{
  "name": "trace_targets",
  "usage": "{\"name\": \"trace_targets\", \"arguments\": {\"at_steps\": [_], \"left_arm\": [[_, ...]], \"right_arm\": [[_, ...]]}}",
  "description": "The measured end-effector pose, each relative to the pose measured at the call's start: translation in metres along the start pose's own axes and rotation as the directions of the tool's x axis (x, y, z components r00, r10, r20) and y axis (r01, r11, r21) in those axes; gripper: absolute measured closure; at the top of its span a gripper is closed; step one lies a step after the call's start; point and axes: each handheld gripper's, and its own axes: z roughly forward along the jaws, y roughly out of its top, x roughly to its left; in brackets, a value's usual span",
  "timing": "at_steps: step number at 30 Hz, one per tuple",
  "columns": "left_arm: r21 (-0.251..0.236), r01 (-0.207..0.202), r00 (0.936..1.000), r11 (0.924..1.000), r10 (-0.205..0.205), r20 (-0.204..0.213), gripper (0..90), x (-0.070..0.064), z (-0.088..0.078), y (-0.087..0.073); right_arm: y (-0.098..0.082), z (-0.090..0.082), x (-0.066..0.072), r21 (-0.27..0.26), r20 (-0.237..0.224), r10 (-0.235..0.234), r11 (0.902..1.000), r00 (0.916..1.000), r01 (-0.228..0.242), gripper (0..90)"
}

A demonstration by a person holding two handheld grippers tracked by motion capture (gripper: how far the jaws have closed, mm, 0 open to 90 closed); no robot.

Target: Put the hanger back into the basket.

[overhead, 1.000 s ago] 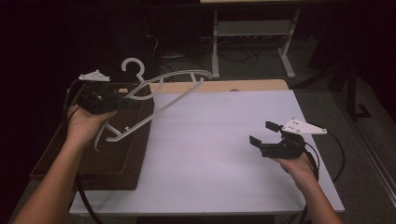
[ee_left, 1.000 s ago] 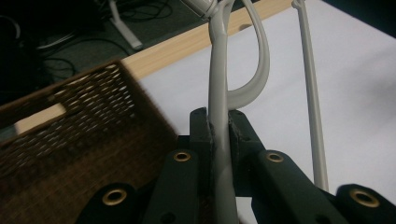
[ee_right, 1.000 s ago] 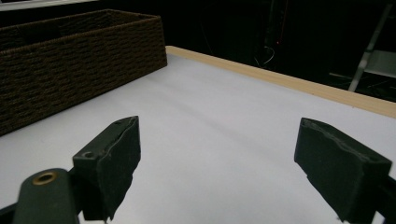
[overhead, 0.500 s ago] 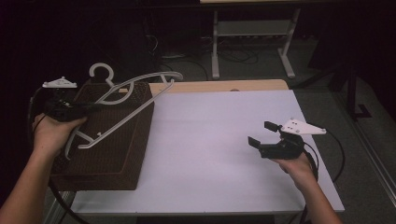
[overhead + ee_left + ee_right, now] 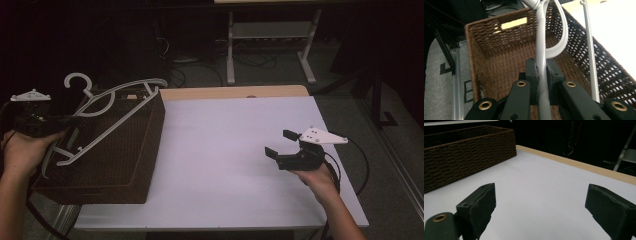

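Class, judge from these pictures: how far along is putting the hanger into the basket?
Done: the left claw grips the white plastic hanger. In hand: the hanger hangs over the brown woven basket. Left: lowering and releasing it. The right claw waits open above the white table.

The hanger (image 5: 541, 45) hook runs past the left gripper view's top edge.

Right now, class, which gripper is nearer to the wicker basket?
Left. The left gripper holds the hanger over the basket; the right gripper hangs open across the table.
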Motion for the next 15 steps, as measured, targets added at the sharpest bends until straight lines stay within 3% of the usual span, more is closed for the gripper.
{"name": "trace_targets", "arguments": {"at_steps": [8,15], "left_arm": [[0.023,0.01,0.9991,0.9997,-0.009,-0.041,82.9,0.023,0.002,-0.014],[0.051,0.015,0.9989,0.9986,-0.012,-0.045,82.9,0.034,0.014,-0.025]], "right_arm": [[-0.001,0.001,0.0,0.004,0.004,-0.008,1.0,1.0,0.008,9.1],[-0.001,0.001,0.0,0.014,0.004,0.0,0.9999,1.0,0.0,9.2]]}}
